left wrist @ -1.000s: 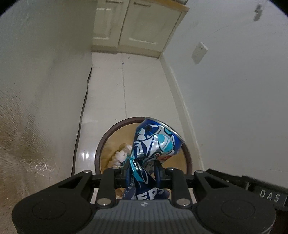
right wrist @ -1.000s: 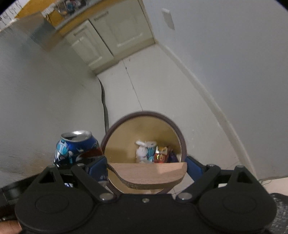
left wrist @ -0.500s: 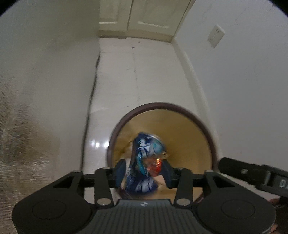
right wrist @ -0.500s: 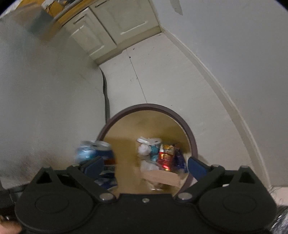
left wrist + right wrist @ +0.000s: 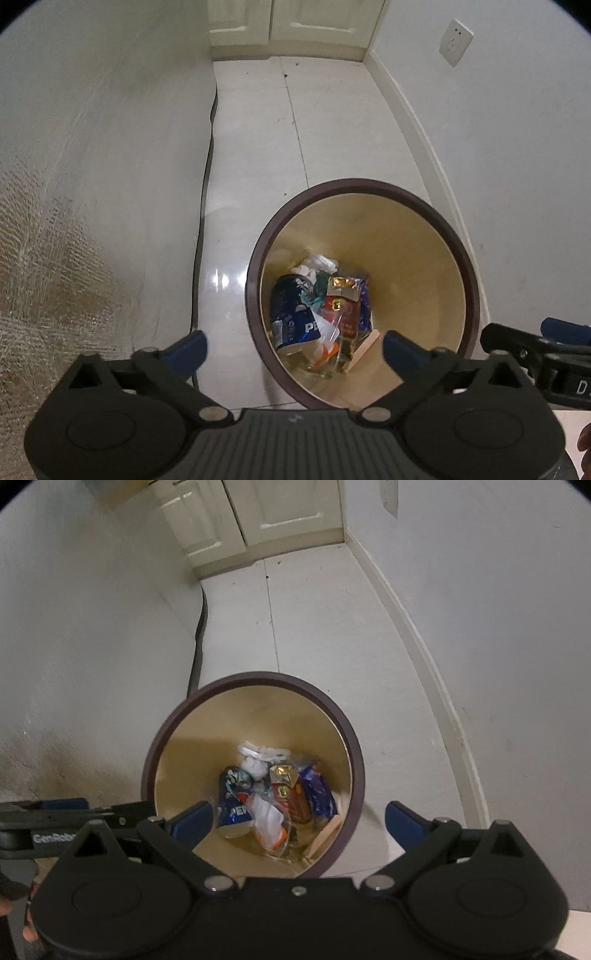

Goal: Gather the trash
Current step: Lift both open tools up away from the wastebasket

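Observation:
A round bin with a dark brown rim (image 5: 476, 295) (image 5: 354, 746) stands on the floor below both grippers. Inside lie a crushed blue Pepsi can (image 5: 290, 314) (image 5: 232, 797), a red wrapper (image 5: 343, 306) (image 5: 291, 797), white crumpled paper (image 5: 317, 264) (image 5: 258, 760), a blue wrapper (image 5: 317, 790) and a wooden piece (image 5: 364, 349) (image 5: 325, 836). My left gripper (image 5: 293, 349) is open and empty above the bin's near edge. My right gripper (image 5: 299, 821) is open and empty above the bin. The right gripper shows at the right edge of the left wrist view (image 5: 539, 354).
The bin sits on a pale tiled floor (image 5: 258, 147) in a narrow gap between a white appliance side (image 5: 92, 166) and a white wall (image 5: 517, 147) with a socket (image 5: 455, 41). Cream cabinet doors (image 5: 258, 513) close the far end. A dark cable (image 5: 199, 638) runs along the floor.
My left gripper opened and the Pepsi can fell into the bin. My right gripper opened and its wooden piece dropped in too. Both grippers now stand wide open.

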Tool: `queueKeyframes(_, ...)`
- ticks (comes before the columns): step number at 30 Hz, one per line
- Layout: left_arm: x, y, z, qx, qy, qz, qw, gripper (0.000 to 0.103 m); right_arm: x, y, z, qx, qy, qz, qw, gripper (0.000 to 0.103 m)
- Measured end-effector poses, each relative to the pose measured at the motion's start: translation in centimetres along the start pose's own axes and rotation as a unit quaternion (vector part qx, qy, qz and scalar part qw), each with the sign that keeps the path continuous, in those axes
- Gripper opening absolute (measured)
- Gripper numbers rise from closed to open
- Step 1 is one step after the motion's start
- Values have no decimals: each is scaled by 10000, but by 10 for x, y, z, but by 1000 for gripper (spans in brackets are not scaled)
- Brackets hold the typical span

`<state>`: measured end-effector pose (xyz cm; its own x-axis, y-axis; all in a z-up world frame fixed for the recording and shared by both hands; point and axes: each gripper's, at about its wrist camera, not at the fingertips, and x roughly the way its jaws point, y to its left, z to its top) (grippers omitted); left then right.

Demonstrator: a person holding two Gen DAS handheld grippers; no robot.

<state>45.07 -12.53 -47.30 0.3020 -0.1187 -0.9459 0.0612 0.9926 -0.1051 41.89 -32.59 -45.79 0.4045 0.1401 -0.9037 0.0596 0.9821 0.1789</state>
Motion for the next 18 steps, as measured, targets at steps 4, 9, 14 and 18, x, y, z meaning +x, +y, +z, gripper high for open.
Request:
queueKeyframes(4, 0, 0, -1, 31, 17, -13, 10000, 103, 1, 2, -3, -162, 33, -52, 9998, 103)
queueKeyframes(9, -6, -1, -3, 46, -28, -5, 10000, 103, 0, 1, -3, -238, 28, -141, 9996, 103)
queueKeyframes(14, -10, -1, -5, 61, -132, 10, 9999, 103, -3, -2, -3, -235, 8, -284, 9993, 103)
queueKeyframes(18, -17, -1, -9, 84, -163, 58, 9998, 103, -8, -5, -3, -213, -43, -476, 9986, 103)
